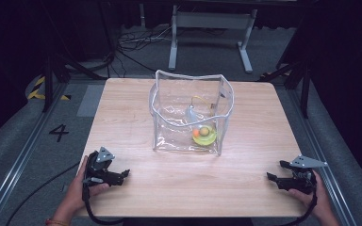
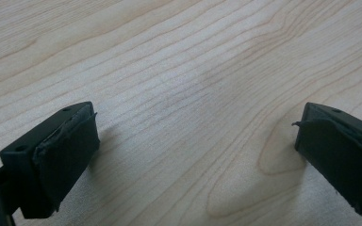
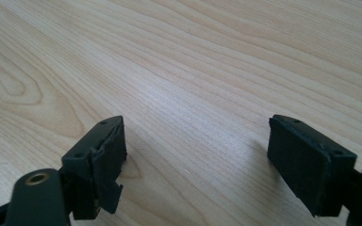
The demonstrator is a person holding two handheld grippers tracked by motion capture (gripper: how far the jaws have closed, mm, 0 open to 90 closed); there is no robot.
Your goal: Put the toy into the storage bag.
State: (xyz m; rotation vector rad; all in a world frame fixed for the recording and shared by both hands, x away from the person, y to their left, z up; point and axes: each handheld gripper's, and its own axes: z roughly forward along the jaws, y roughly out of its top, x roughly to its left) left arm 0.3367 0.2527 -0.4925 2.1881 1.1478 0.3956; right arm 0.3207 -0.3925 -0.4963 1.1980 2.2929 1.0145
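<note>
A clear plastic bag (image 1: 191,113) with a whitish rim stands open on the far half of the wooden worktop (image 1: 136,188), a little right of centre. Its walls hold upright though the rim is wavy. On its floor, toward the near right corner, lies a yellow-green ring-shaped item (image 1: 204,135) with a small orange ball (image 1: 196,133) touching its left edge; a second, duller ball appears to sit in the ring's middle, though the view is too small to be sure. A thin yellow cord (image 1: 199,98) and a pale, blurred piece rise behind the ring inside the bag. The left gripper (image 1: 122,175) rests at the near left corner of the worktop, held by the person's left hand (image 1: 75,195), its jaws pointing toward the centre. In the left gripper view (image 2: 195,141) both jaws stand wide apart with only bare wood grain between them; nothing is held. The right gripper (image 1: 272,178) rests at the near right corner, held by the right hand (image 1: 318,200), its jaws pointing left across the worktop. In the right gripper view (image 3: 195,146) the jaws are likewise spread wide over bare wood and grip nothing. Both grippers lie well apart from the bag, one on either side of the near edge. A black cable trails from each gripper off the near edge. The floor beyond the worktop carries cables and a grey stand (image 1: 209,33).
</note>
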